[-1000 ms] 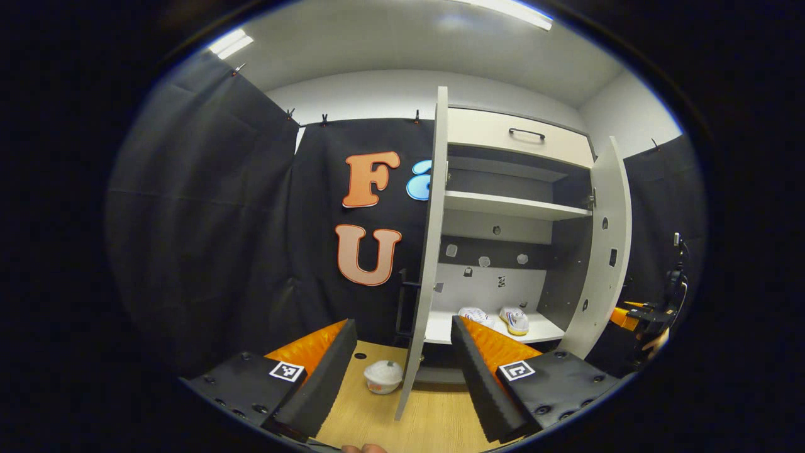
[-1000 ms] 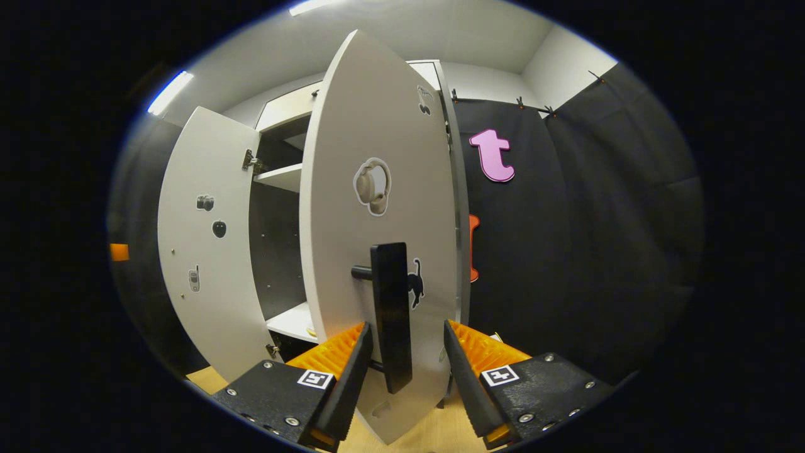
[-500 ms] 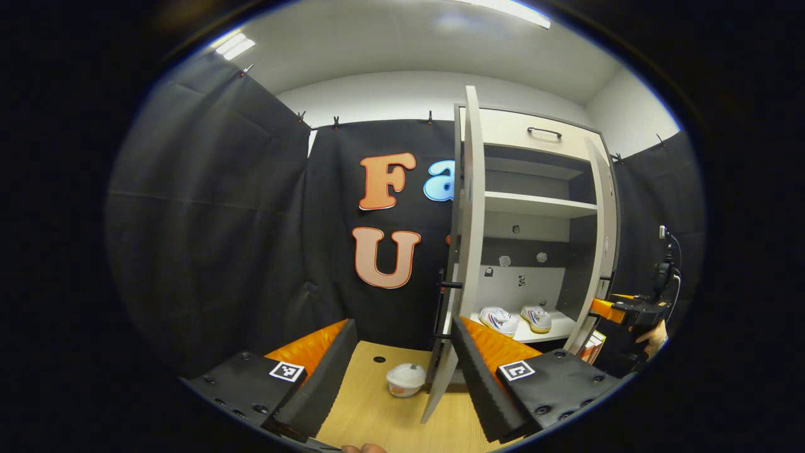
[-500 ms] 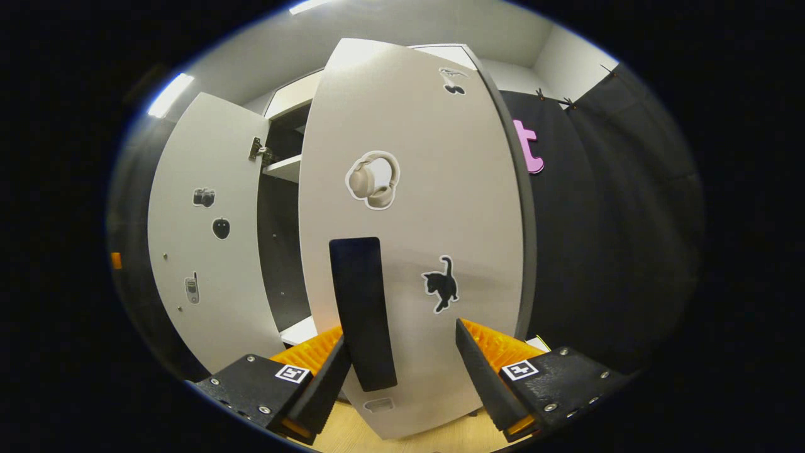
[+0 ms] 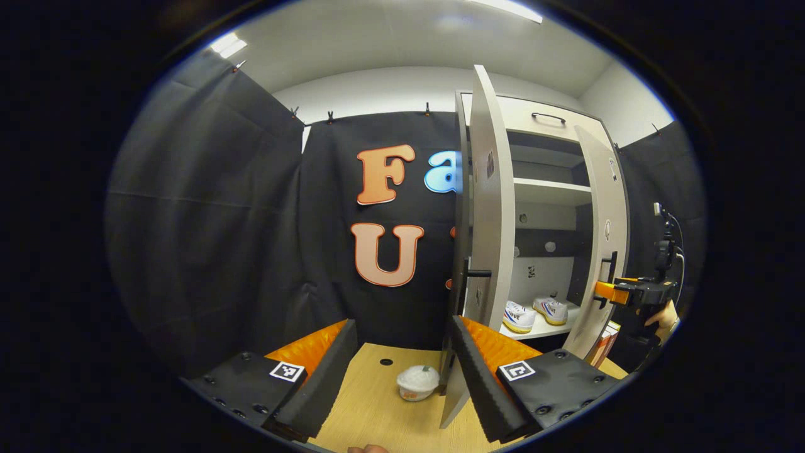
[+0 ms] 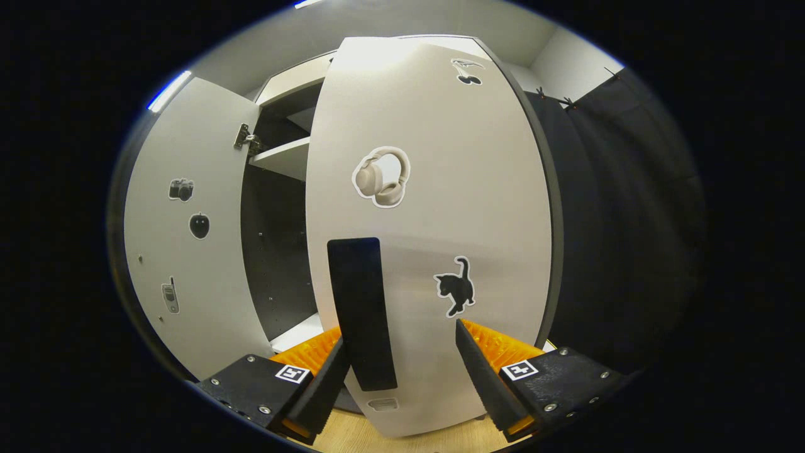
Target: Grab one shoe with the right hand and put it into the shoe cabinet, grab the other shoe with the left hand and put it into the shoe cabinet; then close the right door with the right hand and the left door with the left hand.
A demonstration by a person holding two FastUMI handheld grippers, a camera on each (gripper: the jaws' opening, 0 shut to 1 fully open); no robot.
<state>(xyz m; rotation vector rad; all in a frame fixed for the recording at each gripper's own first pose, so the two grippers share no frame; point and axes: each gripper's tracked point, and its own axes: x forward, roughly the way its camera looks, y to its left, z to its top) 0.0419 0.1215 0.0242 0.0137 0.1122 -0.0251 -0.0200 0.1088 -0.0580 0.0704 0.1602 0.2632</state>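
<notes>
In the left gripper view the white shoe cabinet (image 5: 541,135) stands with both doors part open. Two white shoes (image 5: 519,316) (image 5: 551,309) sit side by side on its bottom shelf. The left door (image 5: 489,220) shows nearly edge on, its dark handle (image 5: 473,274) just above my right finger. My left gripper (image 5: 402,371) is open and holds nothing. Farther off, my right gripper (image 5: 602,292) is at the right door (image 5: 600,251). In the right gripper view my right gripper (image 6: 399,371) is open against that door (image 6: 434,189). The door's black handle (image 6: 361,311) stands between the fingers, near the left one.
A small white bowl (image 5: 417,382) sits on the wooden floor (image 5: 371,409) just left of the left door's lower edge. Black cloth walls close in on both sides. In the right gripper view the left door's inner face (image 6: 182,251) and an upper shelf (image 6: 283,157) show.
The right door has swung further toward closed with my right gripper at its handle. My left gripper has shifted so the left door's outer side and handle now face it.
</notes>
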